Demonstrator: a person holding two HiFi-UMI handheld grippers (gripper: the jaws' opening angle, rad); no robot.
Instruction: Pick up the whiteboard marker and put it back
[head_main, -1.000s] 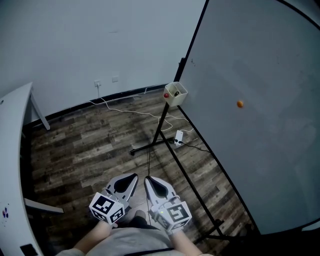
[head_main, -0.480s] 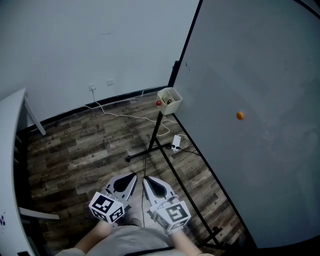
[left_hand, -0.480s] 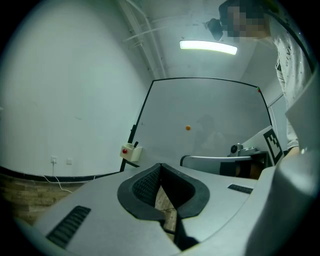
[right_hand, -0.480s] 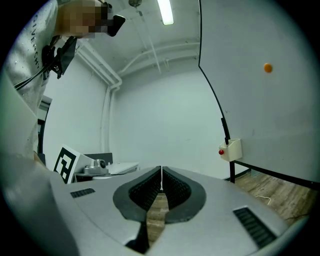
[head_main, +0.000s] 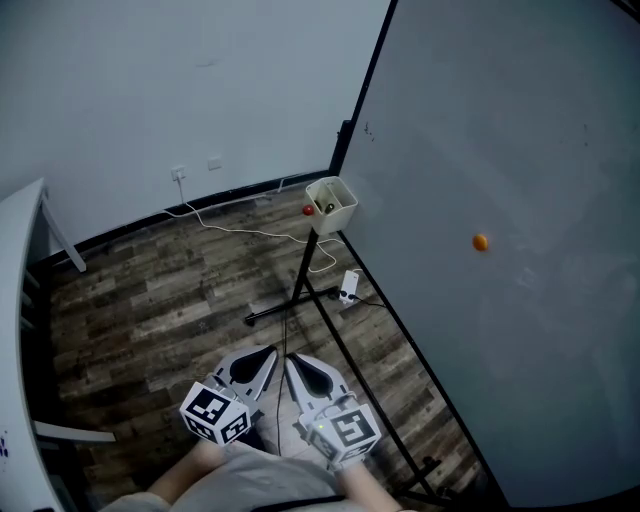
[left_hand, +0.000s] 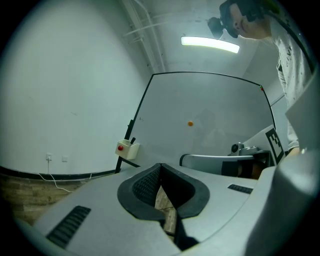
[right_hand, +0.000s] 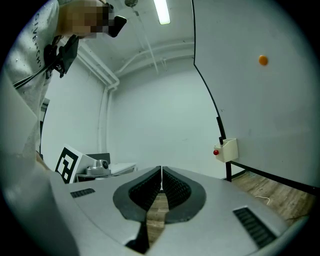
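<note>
A cream holder box (head_main: 331, 204) hangs on the left edge of a large whiteboard (head_main: 500, 200). A dark marker (head_main: 322, 208) stands inside it and a red round magnet (head_main: 307, 210) sticks to its side. The box also shows small in the left gripper view (left_hand: 127, 148) and the right gripper view (right_hand: 228, 149). My left gripper (head_main: 266, 353) and right gripper (head_main: 293, 360) are held low near my body, side by side, far from the box. Both are shut with nothing between the jaws.
An orange magnet (head_main: 481, 241) sits on the whiteboard. The board's black stand legs (head_main: 300, 290) spread over the wooden floor, with a white cable (head_main: 250, 228) and a power strip (head_main: 349, 286). A white table edge (head_main: 20, 280) is at the left.
The view has shifted so the whiteboard and holder box sit slightly lower and further left in the picture. Both grippers stay shut and side by side.
</note>
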